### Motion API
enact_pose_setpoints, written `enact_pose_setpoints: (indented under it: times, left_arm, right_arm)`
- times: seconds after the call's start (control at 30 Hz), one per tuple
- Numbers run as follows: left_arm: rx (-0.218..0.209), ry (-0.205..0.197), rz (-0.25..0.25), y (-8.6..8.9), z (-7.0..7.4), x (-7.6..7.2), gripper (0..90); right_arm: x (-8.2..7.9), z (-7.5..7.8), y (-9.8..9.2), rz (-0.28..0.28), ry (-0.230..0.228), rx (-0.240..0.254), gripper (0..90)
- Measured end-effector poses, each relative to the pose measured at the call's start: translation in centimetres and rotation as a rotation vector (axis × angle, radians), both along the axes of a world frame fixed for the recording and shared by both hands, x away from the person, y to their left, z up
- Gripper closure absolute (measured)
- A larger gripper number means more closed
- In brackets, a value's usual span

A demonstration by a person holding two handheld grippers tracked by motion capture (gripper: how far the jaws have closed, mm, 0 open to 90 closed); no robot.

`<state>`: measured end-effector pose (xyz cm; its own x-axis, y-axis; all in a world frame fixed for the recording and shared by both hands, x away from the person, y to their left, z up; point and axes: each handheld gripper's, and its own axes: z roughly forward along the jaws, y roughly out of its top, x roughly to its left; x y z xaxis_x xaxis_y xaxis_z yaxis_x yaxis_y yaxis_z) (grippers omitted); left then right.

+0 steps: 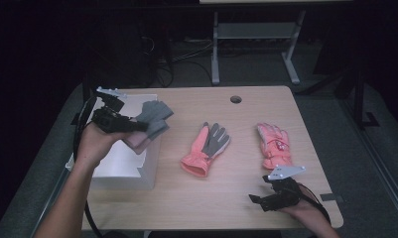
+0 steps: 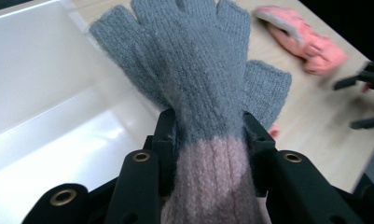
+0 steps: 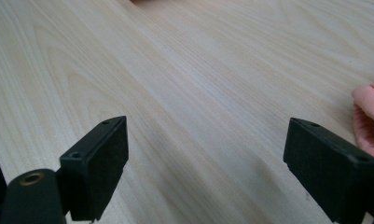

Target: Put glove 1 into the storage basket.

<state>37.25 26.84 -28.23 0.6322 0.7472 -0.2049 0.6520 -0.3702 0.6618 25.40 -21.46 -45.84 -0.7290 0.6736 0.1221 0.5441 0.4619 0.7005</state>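
Trouble, if it comes, starts at the left of the high view: the left gripper [image 1: 137, 127] is clamped on the grey glove [image 1: 154, 118] at its pink cuff, jaws partly closed on the wool, and the glove hangs over the right edge of the white box [image 1: 118, 166], not squarely above the opening. Let go here and I reckon the limp fingers could drape over the wall or slide out onto the table [image 1: 236, 198]. Knit is soft too, so a loose pinch might let it slip early.

Centre frame, a pink-and-grey glove [image 1: 206, 148] lies flat on the pale wood; further right sits a pink glove [image 1: 273, 145]. At lower right the right gripper [image 1: 258, 200] rests low over bare table, jaws wide apart and empty.

Beyond the table, top of frame, the room is dim: grey floor, cables, a white desk frame [image 1: 256, 44].
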Motion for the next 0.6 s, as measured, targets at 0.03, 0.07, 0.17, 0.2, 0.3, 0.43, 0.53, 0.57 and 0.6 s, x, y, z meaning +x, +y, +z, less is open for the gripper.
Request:
enact_pose_setpoints:
  times: [0.03, 0.07, 0.17, 0.2, 0.3, 0.43, 0.53, 0.57, 0.6]
  left_arm:
    - [-0.001, 0.001, 0.02, 0.5, -0.2, 0.1, 64.6]
    - [-0.002, -0.001, 0.039, 1.1, -0.4, 0.3, 64.6]
    - [0.009, 0.007, 0.09, 2.4, -1.1, 0.7, 64.5]
    - [0.013, 0.011, 0.103, 2.8, -1.4, 0.8, 64.6]
    - [0.023, 0.022, 0.148, 3.7, -2.6, 1.4, 64.5]
    - [0.049, 0.041, 0.212, 4.6, -4.4, 2.3, 64.4]
    - [0.076, 0.061, 0.248, 5.1, -5.8, 3.0, 64.3]
    - [0.086, 0.062, 0.256, 5.2, -6.2, 3.1, 64.3]
    - [0.091, 0.072, 0.263, 5.2, -6.7, 3.3, 64.2]
  right_arm:
    - [0.0, 0.0, 0.0, 0.001, 0.002, 0.0, 13.6]
    - [0.0, 0.0, 0.0, 0.0, 0.003, -0.001, 13.6]
    - [0.0, 0.0, 0.0, 0.001, 0.005, -0.001, 13.6]
    - [0.0, 0.0, 0.0, 0.001, 0.005, 0.0, 13.6]
    - [0.0, -0.1, 0.1, 0.002, 0.004, -0.008, 13.6]
    - [0.0, 0.0, 0.0, -0.001, 0.006, -0.005, 13.6]
    - [0.0, -0.1, 0.0, -0.002, 0.01, -0.006, 13.6]
    - [0.0, -0.1, -0.1, -0.001, 0.01, -0.006, 13.6]
    - [0.0, -0.1, -0.1, -0.001, 0.01, -0.003, 13.6]
